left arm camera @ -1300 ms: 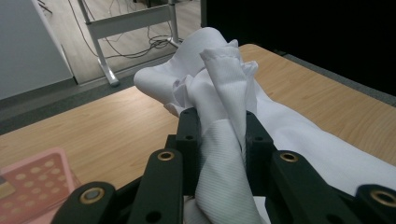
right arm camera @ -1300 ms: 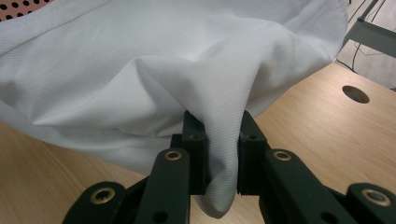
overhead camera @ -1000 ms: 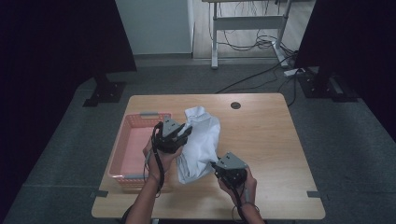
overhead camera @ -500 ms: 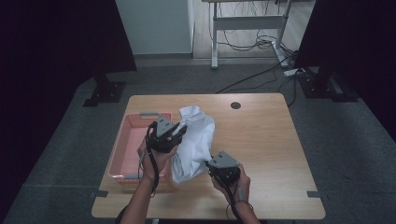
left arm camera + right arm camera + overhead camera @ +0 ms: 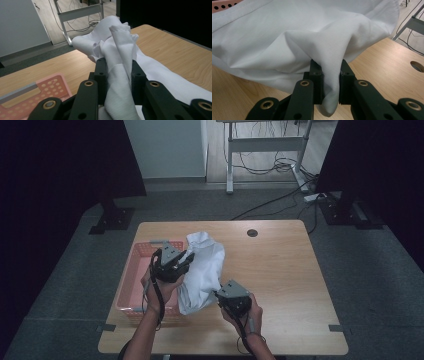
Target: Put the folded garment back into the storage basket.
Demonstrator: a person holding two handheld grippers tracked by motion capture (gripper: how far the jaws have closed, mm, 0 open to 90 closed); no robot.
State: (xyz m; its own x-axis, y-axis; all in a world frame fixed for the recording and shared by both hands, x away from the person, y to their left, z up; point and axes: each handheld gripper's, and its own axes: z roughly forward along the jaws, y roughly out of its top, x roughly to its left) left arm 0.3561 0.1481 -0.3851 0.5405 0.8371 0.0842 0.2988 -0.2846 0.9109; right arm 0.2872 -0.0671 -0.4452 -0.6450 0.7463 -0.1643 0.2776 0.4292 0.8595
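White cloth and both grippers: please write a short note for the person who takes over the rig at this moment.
Left gripper: shut on a bunched fold of the white woven cloth, near its far end, beside the pink perforated plastic basket.
Right gripper: shut on a fold at the cloth's near edge.
Cloth: crumpled, stretched between both grippers over the light wooden table, just right of the basket.
Done: both grips taken.
Left: probably spreading, folding or placing the cloth; it is not in the basket yet.

We see a white cloth [image 5: 120, 50] of fine ribbed weave, matt; a wooden table [image 5: 280, 270] with smooth grain; a pink perforated plastic basket [image 5: 135, 285]
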